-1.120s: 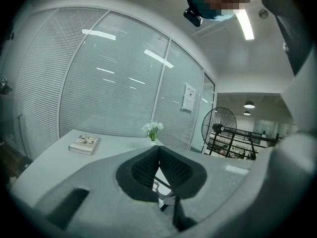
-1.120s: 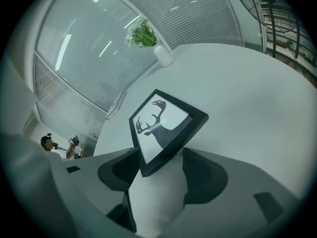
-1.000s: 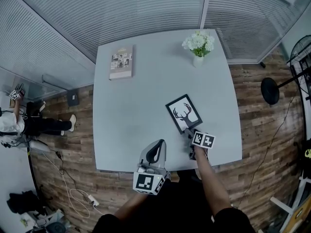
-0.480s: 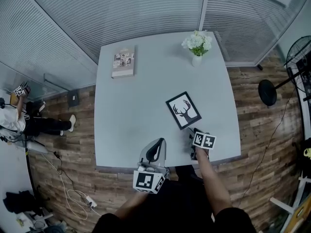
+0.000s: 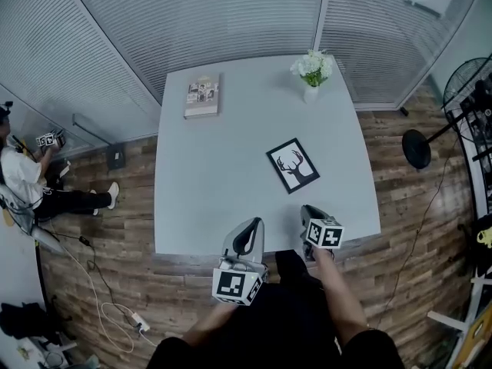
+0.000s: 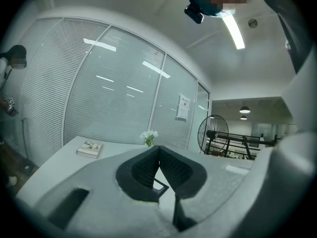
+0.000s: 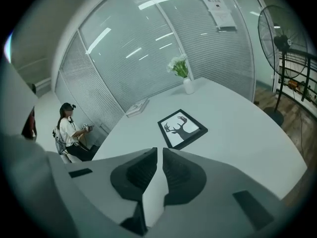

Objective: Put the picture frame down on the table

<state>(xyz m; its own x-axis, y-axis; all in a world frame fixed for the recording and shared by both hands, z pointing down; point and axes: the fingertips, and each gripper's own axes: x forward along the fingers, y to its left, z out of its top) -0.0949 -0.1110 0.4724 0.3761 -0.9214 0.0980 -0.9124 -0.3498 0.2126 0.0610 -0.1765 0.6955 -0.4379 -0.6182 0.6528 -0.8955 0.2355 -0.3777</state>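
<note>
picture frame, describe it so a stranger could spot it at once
Look at the pale grey table by the glass wall with blinds. The picture frame lies flat on its right half, nearer than the vase of white flowers. Unlike the book at the far left, it has a black border around a black stag silhouette.

**Lighting:** bright, even, cool-white indoor light.
**Source:** ceiling strip light (image 6: 233,29) overhead, glaring to pure white in the left gripper view. Its streaks are mirrored in the glass partition (image 6: 114,83) beyond the desk (image 5: 223,175).
**Shadows:** faint and soft-edged on the desk top.
**Distortion:** strong fisheye in both gripper views, with the partition frames bowed and the corners black outside a round vignette. The head view is milder.
**Focus:** distance crisp, nearest foreground slightly soft.
</note>
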